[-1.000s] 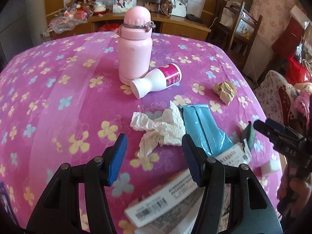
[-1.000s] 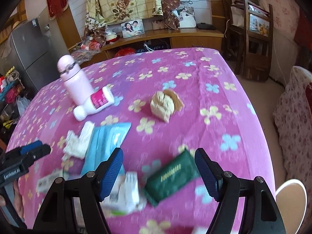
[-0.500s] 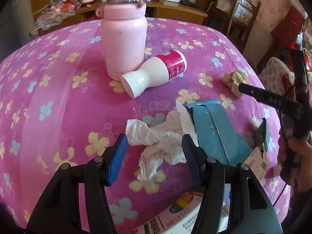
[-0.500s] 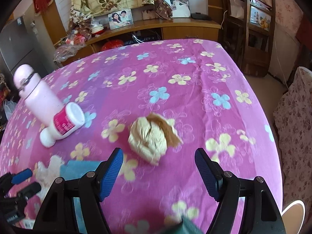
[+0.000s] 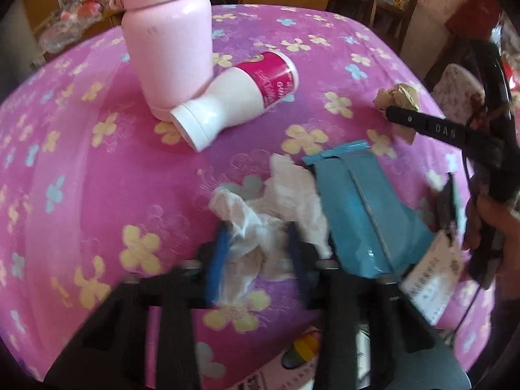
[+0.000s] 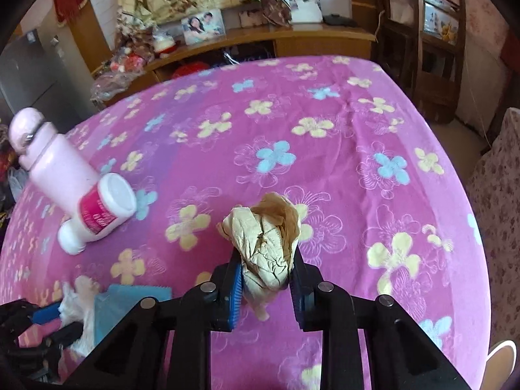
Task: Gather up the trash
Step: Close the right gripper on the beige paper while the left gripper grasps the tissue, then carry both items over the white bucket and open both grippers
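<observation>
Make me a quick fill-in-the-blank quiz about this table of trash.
1. The right gripper closes on crumpled ____ paper.
2. The left gripper closes on a crumpled ____ tissue.
3. The small white bottle lies on its ____.
4. It rests against a tall ____ flask.

Missing: brown; white; side; pink

Right gripper (image 6: pixel 266 281): blue-padded jaws closing on crumpled beige paper wad (image 6: pixel 265 250), pads pressing its sides. White bottle with magenta label (image 6: pixel 97 209) lies against upright pink flask (image 6: pixel 53 165) on pink floral tabletop (image 6: pixel 357 169)
</observation>
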